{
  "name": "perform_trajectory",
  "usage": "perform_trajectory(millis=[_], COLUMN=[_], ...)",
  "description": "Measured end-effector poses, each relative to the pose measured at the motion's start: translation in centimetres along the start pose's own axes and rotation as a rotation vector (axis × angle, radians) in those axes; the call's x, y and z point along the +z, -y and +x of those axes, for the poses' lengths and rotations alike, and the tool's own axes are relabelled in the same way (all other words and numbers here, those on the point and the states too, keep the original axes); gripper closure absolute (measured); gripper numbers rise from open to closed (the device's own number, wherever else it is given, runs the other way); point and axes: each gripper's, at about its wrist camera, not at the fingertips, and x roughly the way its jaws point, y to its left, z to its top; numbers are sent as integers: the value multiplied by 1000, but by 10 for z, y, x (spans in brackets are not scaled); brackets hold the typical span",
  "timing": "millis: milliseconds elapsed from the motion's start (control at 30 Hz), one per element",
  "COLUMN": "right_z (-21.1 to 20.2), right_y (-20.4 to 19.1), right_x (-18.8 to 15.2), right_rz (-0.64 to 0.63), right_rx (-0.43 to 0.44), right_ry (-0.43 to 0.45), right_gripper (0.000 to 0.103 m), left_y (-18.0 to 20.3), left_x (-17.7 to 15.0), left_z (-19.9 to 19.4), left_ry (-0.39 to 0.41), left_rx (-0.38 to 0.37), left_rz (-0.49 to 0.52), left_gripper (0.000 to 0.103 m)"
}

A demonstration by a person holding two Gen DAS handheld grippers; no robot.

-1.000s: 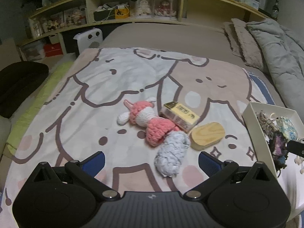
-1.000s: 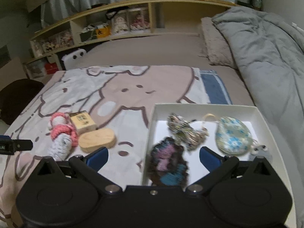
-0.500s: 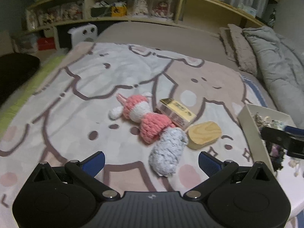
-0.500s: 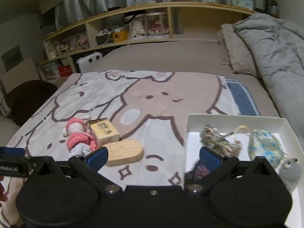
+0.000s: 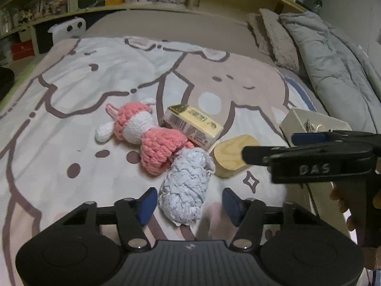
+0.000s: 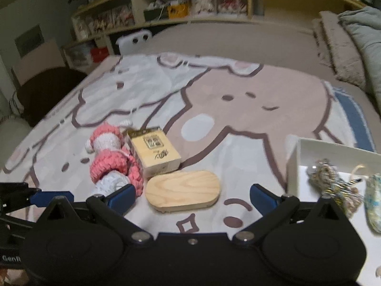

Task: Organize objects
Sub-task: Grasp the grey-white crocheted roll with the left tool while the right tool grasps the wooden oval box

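At lower centre of the left wrist view, the left gripper (image 5: 189, 205) spreads its fingers around the grey yarn bundle (image 5: 185, 187) on the blanket (image 5: 71, 95). The right gripper (image 6: 190, 195), fingers wide apart, frames the wooden oval block (image 6: 182, 190).

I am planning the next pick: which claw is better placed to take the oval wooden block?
Right claw: open, with the oval wooden block centred between its fingers. The left claw frames the grey yarn bundle.
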Motion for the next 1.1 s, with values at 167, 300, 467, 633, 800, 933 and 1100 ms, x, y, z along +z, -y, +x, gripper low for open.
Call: perform_trajectory(millis=[167,300,467,633,800,933,1100], right_z=[25,39,50,48,28,8,-2], right_y=[-5,-4,-6,-8,-11,-11,-8], right_x=[1,2,1,-1,-17,-34,-50], right_rz=[-69,-81,-86,-84,-91,-100,-74], right_rx=[8,40,54,43,32,24,23], right_ry=[-54,-85,-109,-93,-113,-175,-197], right_gripper=[0,3,11,11,11,11,11], left_y=[-2,-3,-4,-9,-6,2,7], left_x=[2,0,-1,-10,-22,-27,-30], left_z=[17,29,27,11,-6,-18,-11], left_ry=[-6,-24,-63,-101,-121,-115,-129], left_rx=[4,6,24,15,-6,-37,-3], left_rz=[2,10,33,-9,-10,13,37], left_gripper=[47,51,61,62,61,60,58])
